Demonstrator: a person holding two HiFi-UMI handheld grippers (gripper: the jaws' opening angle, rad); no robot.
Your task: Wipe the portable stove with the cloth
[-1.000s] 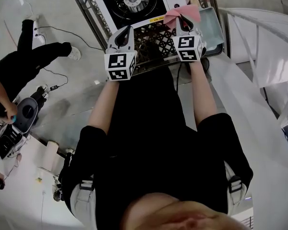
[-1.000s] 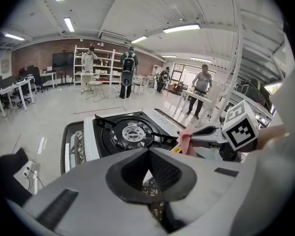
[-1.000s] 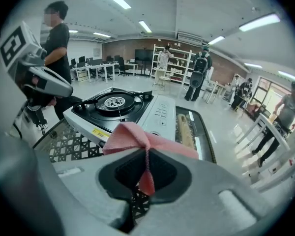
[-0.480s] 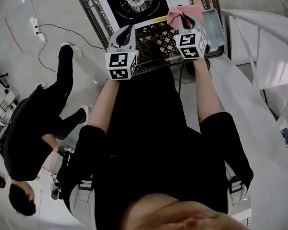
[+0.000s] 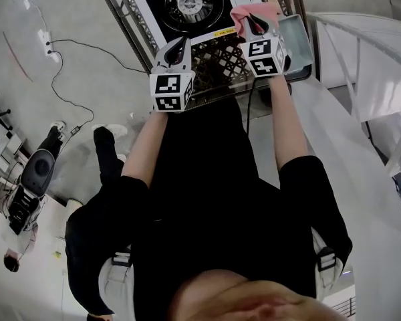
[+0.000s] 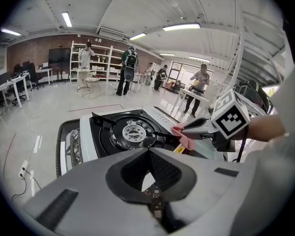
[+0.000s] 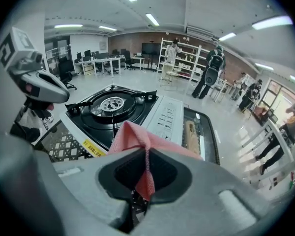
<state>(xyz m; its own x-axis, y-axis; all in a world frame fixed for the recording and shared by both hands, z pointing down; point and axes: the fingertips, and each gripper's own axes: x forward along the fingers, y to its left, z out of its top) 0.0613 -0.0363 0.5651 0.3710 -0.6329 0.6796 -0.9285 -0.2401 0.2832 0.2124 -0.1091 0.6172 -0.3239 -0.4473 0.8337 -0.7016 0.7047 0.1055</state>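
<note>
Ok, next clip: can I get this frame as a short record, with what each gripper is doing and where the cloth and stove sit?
stove: white portable gas stove with black burner top, on a metal lattice table
cloth: pink cloth, at the stove's near right corner
right gripper: shut on the pink cloth
left gripper: shut, nothing between its jaws, above the lattice near the stove's front edge
contact: cannot tell whether the cloth touches the stove

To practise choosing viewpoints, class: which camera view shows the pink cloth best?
The right gripper view: the cloth fills its centre, pinched in the right gripper's jaws. The head view and left gripper view show only a small pink patch.
</note>
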